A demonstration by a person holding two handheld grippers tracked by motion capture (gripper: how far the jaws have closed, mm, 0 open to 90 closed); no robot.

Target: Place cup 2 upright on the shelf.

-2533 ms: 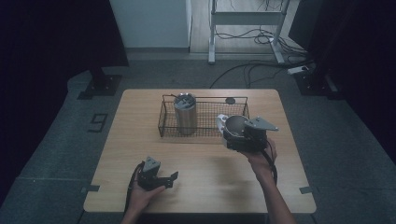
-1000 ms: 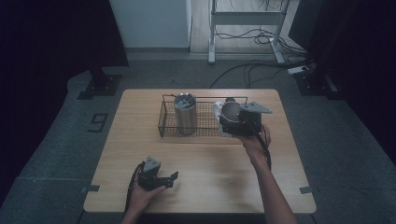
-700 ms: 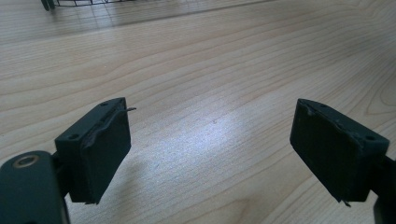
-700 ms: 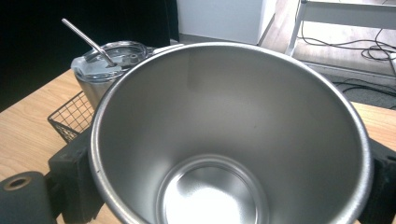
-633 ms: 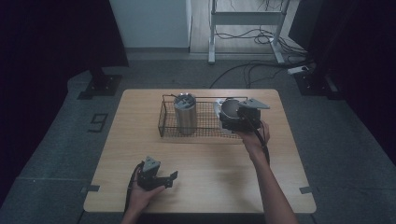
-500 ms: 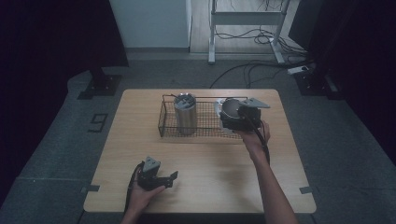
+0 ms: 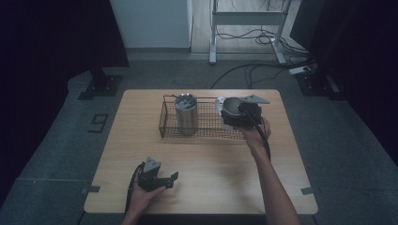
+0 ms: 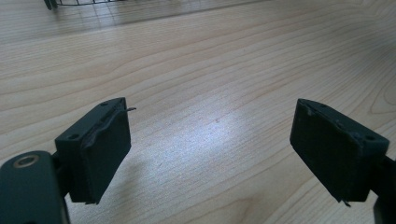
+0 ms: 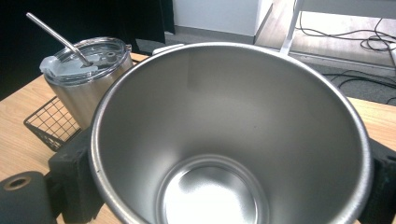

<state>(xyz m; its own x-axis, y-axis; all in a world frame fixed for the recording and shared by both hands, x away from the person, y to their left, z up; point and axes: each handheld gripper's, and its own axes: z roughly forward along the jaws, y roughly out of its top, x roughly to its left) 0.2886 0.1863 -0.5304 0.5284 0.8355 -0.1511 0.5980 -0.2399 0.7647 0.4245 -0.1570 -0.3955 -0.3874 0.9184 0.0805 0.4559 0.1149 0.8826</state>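
At the front left corner of the wooden bench (image 7: 206, 187), the left gripper (image 7: 162, 179) rests in the person's left hand (image 7: 141, 197), its jaws spread wide with nothing but bare wood grain between them, as the left gripper view makes plain. Toward the bench's back edge stands a wire basket (image 7: 165, 126); a lidded steel tumbler (image 7: 186, 114) with a metal straw (image 9: 58, 38) sits upright in its left half. At the basket's right end, the right gripper (image 7: 233, 117) grips an open steel cup (image 9: 233, 135), lidless and empty. In the right gripper view the cup sits squarely between the two black jaws, which press against its outer wall on either side, its mouth facing the camera. Whether the cup's base touches the basket floor cannot be told. The right hand (image 7: 256, 136) reaches in from the front right.
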